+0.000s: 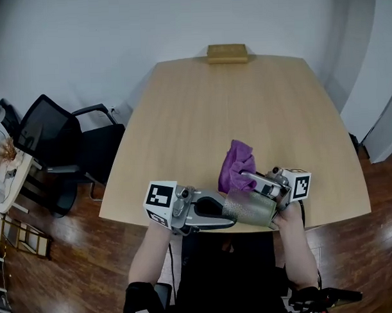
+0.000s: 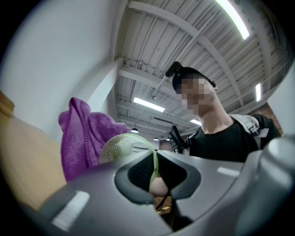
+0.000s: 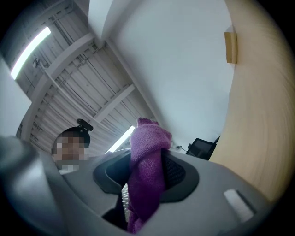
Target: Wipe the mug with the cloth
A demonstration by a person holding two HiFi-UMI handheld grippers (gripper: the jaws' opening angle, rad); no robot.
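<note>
Mug (image 1: 250,208): likely rigid, slick, breakable; left gripper (image 1: 225,212) clamps its thin rim at the table's (image 1: 201,120) near edge. Cloth (image 1: 236,163): soft, light; right gripper (image 1: 247,178) pinches one fold, just beyond.

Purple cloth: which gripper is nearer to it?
Right. The right gripper is clamped on the purple cloth; the left gripper grips the mug by its rim, beside the cloth.

No readable words or numbers — only black-and-white square markers on the left claw (image 1: 228,212) and right claw (image 1: 245,178).
</note>
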